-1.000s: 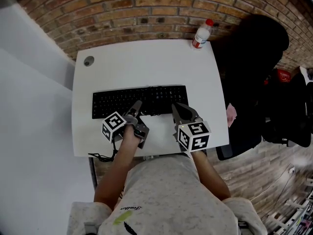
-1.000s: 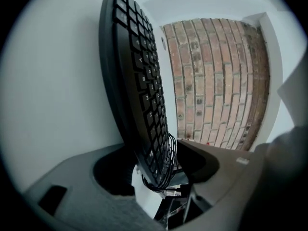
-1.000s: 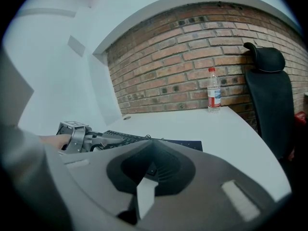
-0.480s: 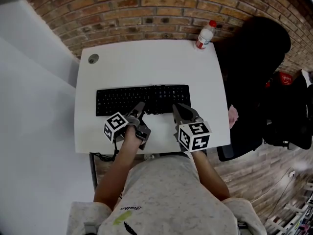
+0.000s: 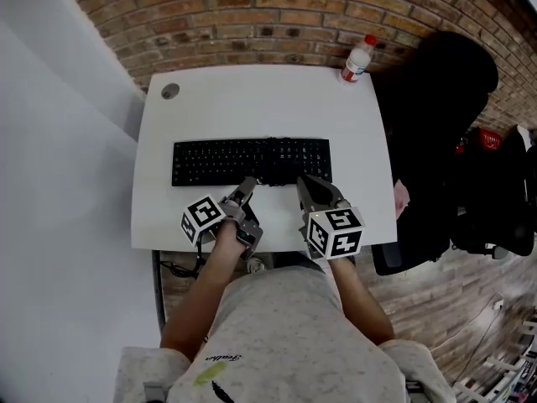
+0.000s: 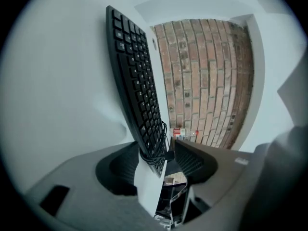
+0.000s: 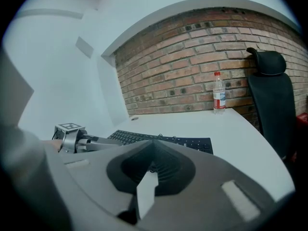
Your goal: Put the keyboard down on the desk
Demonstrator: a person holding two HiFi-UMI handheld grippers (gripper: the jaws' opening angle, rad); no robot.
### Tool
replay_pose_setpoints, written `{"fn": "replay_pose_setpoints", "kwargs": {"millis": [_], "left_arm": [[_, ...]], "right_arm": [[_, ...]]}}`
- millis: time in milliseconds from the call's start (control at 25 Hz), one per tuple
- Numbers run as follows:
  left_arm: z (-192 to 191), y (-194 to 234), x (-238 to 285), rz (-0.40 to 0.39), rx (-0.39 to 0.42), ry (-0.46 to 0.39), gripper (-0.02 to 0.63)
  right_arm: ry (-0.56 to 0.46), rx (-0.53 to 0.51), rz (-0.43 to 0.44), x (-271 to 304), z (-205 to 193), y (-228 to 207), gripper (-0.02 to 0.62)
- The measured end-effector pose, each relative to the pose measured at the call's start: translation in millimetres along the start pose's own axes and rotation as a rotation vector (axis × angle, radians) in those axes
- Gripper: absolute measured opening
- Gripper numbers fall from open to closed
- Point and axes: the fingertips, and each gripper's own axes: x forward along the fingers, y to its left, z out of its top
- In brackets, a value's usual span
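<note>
1. Far left, at the back of the white counter point(image 5: 252, 99), there's a small round grey grommet point(image 5: 170, 91), well apart from everything else.
2. Next up, the left gripper point(image 5: 247, 187) with its square-marker cube point(image 5: 202, 218) is released. Its jaws stand apart and have just been closing a bit. The front edge of the long black keyboard point(image 5: 252, 159) shows in the gap, but neither pad presses on it.
3. The keyboard itself lies flat across the middle of the counter, keys up, long side running along the counter's front edge.
4. The right gripper point(image 5: 304, 183) is clenched with its pads together on themselves, tips right at the keyboard's front edge near its right end.
5. Back right corner: a clear plastic bottle with a red cap point(image 5: 358, 60) stands upright, just in front of the red brick wall point(image 5: 252, 15).
6. Off the counter's right side is a black office chair point(image 5: 436, 124).
</note>
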Motion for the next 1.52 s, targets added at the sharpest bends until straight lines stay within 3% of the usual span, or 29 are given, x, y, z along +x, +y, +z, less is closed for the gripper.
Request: {"fn": "replay_pose_setpoints", "kwargs": {"millis": [200, 440, 600, 840, 920, 1040, 1200, 1520], "left_arm": [[-11, -12, -20, -0.018, 0.194, 0.027, 0.181], [-16, -22, -40, 0.019, 0.51, 0.039, 0.131], [-19, -36, -49, 0.029, 0.726, 0.02, 0.052], [-30, -56, -54, 0.025, 1.082, 0.027, 0.048], [-32, -60, -57, 0.028, 1.166, 0.017, 0.038], [-33, -65, -61, 0.025, 1.234, -0.003, -0.006], [-32, -71, -66, 0.005, 1.309, -0.031, -0.006], [-34, -69, -72, -0.011, 1.305, -0.023, -0.005]], "right_arm": [[-0.014, -0.014, 0.015, -13, -2, 16, 0.008], [-0.034, -0.037, 0.018, -25, -5, 32, 0.008], [-0.05, -0.046, 0.019, -34, -2, 38, 0.008], [-0.081, -0.055, 0.014, -44, 2, 44, 0.008], [-0.095, -0.07, 0.01, -48, 4, 47, 0.008], [-0.113, -0.087, -0.006, -54, 6, 48, 0.008], [-0.113, -0.09, -0.008, -56, 4, 51, 0.008], [-0.103, -0.106, 0.004, -58, 4, 57, 0.008]]}}
